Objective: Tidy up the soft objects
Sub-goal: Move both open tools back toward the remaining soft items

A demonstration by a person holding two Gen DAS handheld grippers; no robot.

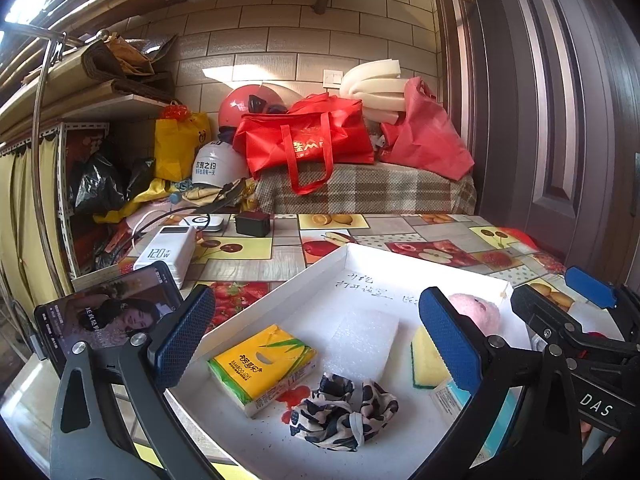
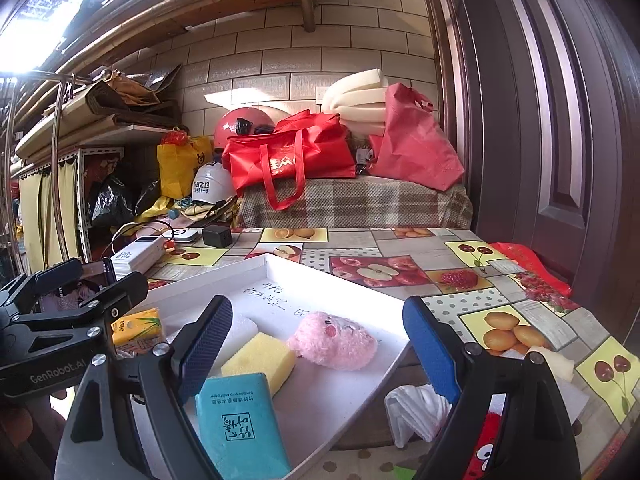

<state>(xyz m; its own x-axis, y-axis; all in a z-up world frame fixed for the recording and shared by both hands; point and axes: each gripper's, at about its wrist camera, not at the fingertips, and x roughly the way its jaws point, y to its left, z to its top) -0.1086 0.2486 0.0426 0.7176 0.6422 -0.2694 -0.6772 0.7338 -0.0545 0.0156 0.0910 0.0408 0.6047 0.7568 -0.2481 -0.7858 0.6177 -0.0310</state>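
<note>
A white tray (image 1: 280, 288) holds a yellow tissue pack (image 1: 264, 368), a white foam sheet (image 1: 366, 340), a black-and-white scrunchie (image 1: 344, 412), a yellow sponge (image 2: 260, 360), a pink plush (image 2: 334, 340) and a teal tissue pack (image 2: 240, 428). My left gripper (image 1: 316, 340) hovers open over the tray's left half, nothing between its pads. My right gripper (image 2: 318, 348) stands open over the tray's right end, the plush and sponge lying below and ahead of it. Outside the tray, by the right finger, lie a white crumpled cloth (image 2: 416, 412) and a red soft item (image 2: 484, 448).
The fruit-print tablecloth (image 2: 500, 292) covers the table. A phone (image 1: 108, 316), a white power bank (image 1: 168, 250) and a black charger (image 1: 252, 224) sit left of the tray. Red bags (image 1: 308, 144) and foam pads are piled behind. A dark door (image 2: 560, 140) stands at the right.
</note>
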